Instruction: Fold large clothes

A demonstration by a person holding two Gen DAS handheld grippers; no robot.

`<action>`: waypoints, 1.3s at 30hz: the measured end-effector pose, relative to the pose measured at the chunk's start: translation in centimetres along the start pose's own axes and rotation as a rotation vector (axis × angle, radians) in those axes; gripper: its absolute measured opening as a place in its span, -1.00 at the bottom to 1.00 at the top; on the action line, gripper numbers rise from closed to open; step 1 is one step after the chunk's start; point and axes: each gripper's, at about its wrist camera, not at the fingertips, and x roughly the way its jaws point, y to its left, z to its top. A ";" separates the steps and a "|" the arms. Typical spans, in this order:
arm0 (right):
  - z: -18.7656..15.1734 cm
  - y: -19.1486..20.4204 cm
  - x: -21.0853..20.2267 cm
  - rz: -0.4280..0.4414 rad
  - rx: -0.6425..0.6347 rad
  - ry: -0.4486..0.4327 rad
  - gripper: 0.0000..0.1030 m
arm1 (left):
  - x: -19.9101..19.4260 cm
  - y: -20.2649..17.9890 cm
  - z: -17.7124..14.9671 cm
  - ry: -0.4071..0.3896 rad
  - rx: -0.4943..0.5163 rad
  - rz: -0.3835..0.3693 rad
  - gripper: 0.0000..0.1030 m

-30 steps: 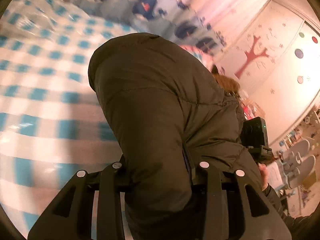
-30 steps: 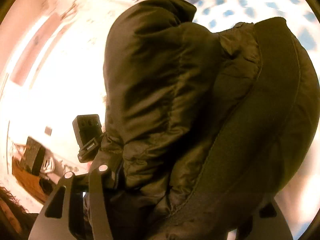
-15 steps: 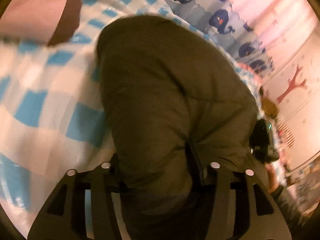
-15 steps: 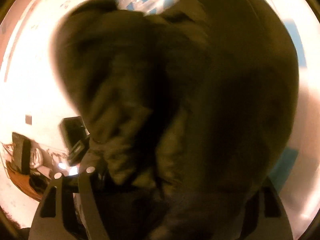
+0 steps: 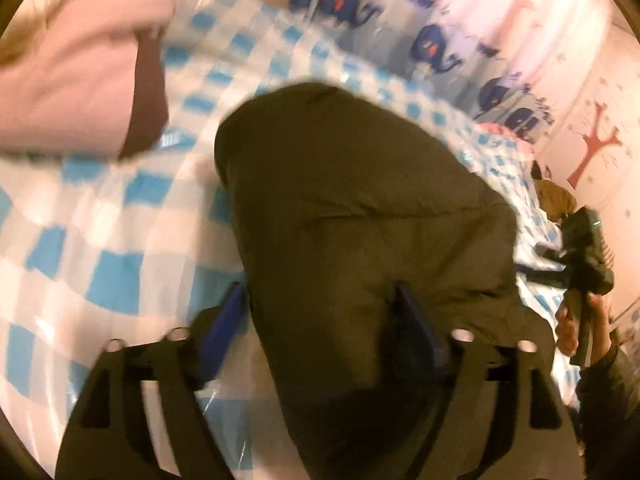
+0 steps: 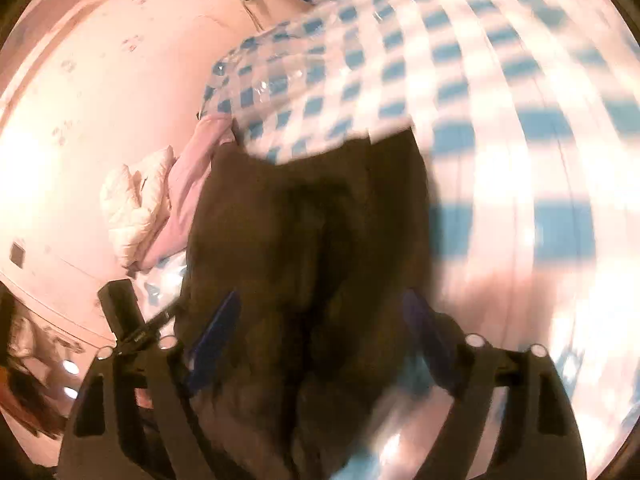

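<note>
Across the left wrist view, a dark olive padded jacket (image 5: 360,216) lies in a thick bundle on a blue-and-white checked sheet (image 5: 116,240) that has a glossy, plastic-like shine. The left gripper (image 5: 320,312) has its blue-padded fingers (image 5: 224,320) spread apart, one on each side of the jacket's near end, with the fabric bulging up between them; the pads do not look pressed into the cloth. Beyond the jacket, a pink garment (image 5: 68,92) with a dark brown lining sits at the upper left of the sheet. A curtain with dark blue whale prints (image 5: 432,44) hangs along the far edge, and a red tree sticker (image 5: 596,148) marks the pale wall at right. The person's right hand (image 5: 580,328) shows at the right rim, holding the other tool's handle.

From the right wrist view, the same jacket (image 6: 312,248) fills the middle, heavily blurred and very dark, resting on the checked sheet (image 6: 500,140). The right gripper (image 6: 320,320) likewise has its fingers (image 6: 216,328) held wide, straddling the jacket's near edge without clamping it. To the left, a cream quilted garment (image 6: 132,204) and a pink cloth (image 6: 188,200) lie heaped beside the jacket. The other gripper's camera block (image 6: 122,312) pokes in at lower left.
</note>
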 end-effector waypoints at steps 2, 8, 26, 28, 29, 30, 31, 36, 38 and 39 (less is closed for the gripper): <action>1.7 1.0 1.9 -0.023 -0.019 0.008 0.87 | 1.1 1.5 0.3 0.025 -0.078 -0.070 0.63; 1.9 -2.7 11.9 0.173 0.286 0.200 0.89 | 5.1 4.9 -0.6 0.128 -0.233 -0.248 0.81; 0.7 -4.7 3.7 0.079 0.223 0.075 0.87 | 9.7 -3.1 2.4 0.132 -0.074 -0.284 0.33; 0.1 -6.1 1.9 0.052 0.252 0.013 0.87 | 7.6 -2.5 2.8 0.098 -0.065 -0.246 0.33; 0.1 -5.7 0.4 0.027 0.222 -0.045 0.87 | 6.2 -2.6 3.0 0.064 -0.044 -0.218 0.33; 0.1 -5.0 -0.7 -0.003 0.190 -0.088 0.87 | 4.2 -2.7 3.5 0.009 -0.019 -0.181 0.33; 0.4 -3.4 -2.1 -0.015 0.135 -0.149 0.87 | 2.2 -2.9 4.2 -0.057 0.007 -0.116 0.33; 2.6 7.4 -3.4 0.168 -0.148 -0.313 0.87 | -2.2 -6.9 6.6 -0.281 0.149 0.042 0.65; 3.3 9.0 -0.9 0.236 -0.136 -0.278 0.87 | -1.1 -9.1 7.0 -0.286 0.206 0.058 0.65; 3.2 8.6 0.0 0.227 -0.117 -0.262 0.87 | -0.3 -9.9 6.8 -0.280 0.219 0.060 0.65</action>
